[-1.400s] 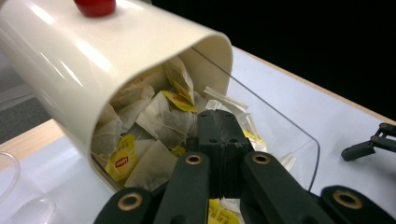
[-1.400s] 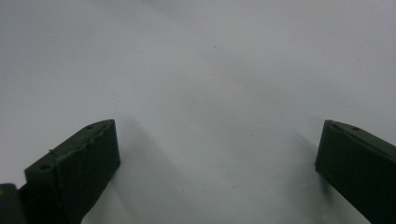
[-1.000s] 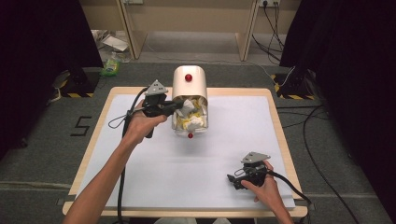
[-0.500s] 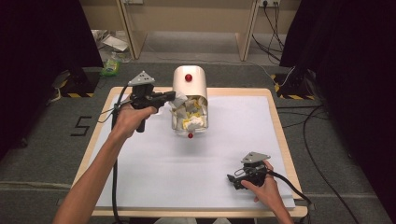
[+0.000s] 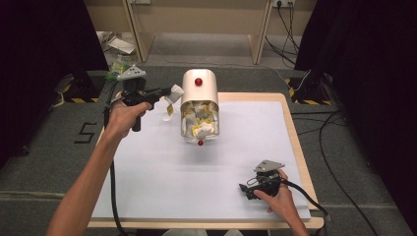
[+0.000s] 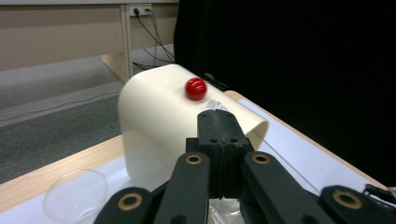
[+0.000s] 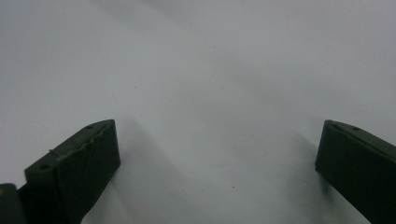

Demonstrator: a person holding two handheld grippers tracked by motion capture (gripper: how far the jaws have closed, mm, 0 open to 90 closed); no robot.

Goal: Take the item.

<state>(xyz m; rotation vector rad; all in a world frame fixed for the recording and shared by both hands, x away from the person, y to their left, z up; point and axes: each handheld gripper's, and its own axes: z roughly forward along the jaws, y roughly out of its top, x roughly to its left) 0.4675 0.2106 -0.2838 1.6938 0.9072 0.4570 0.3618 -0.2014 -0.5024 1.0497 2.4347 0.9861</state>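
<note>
My left hand-held gripper (image 5: pixel 169 91) is clamped shut on a small white packet (image 5: pixel 174 93) with a yellow tag hanging below it, held in the air just left of the cream bin (image 5: pixel 199 86) with the red knob (image 5: pixel 198 81). In the left gripper view the jaws are pressed together with a bit of crinkled wrapper showing past their tips, and a clear cup (image 6: pixel 76 194) sits on the desk (image 5: pixel 162 172) below and to the side. The rest of the packets (image 5: pixel 200 120) lie in the bin's open front, well apart from my right hand.

My right hand-held gripper (image 5: pixel 248 189) rests on the white desk near its front right corner, jaws spread wide and empty.

I think the main risk is the thin hold: only an edge of the wrapper seems pinched, so a quick swing could let the packet slip and drop off the desk's left side. The dangling tag could also snag the bin's rim if I pass too close.

Compared with half a second ago, my left hand has drawn farther away from the bin's opening and the packet is now clear of it; the right hand hasn't moved.
</note>
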